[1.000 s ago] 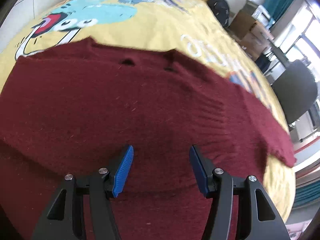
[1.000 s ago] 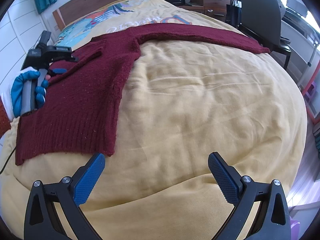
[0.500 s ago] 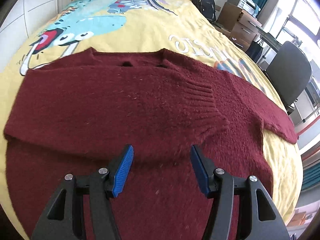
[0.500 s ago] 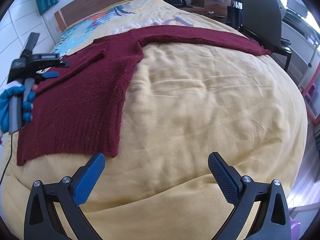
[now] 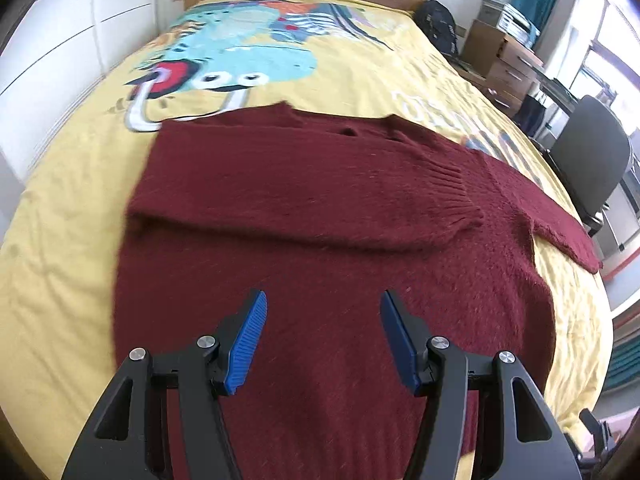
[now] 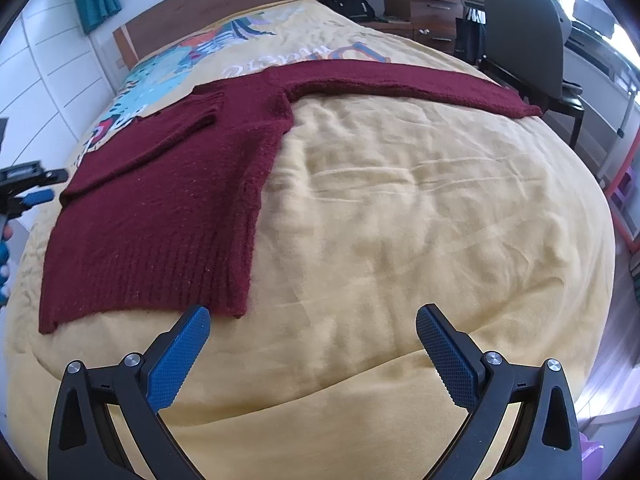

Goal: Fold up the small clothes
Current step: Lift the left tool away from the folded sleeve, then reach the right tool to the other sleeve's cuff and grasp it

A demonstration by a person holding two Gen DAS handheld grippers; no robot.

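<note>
The left gripper (image 5: 322,312) hangs over the maroon sweater (image 5: 320,208), its 2 blue pads apart and holding nothing; ahead of it 1 sleeve (image 5: 400,188) lies folded across the chest. The right gripper (image 6: 312,332), spread wide and empty, hovers above the yellow bedspread (image 6: 400,208), the sweater's hem (image 6: 140,280) just ahead to its left

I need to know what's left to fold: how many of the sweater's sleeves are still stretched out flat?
1. One sleeve lies stretched toward the chair. The other sleeve is already folded across the sweater.
</note>
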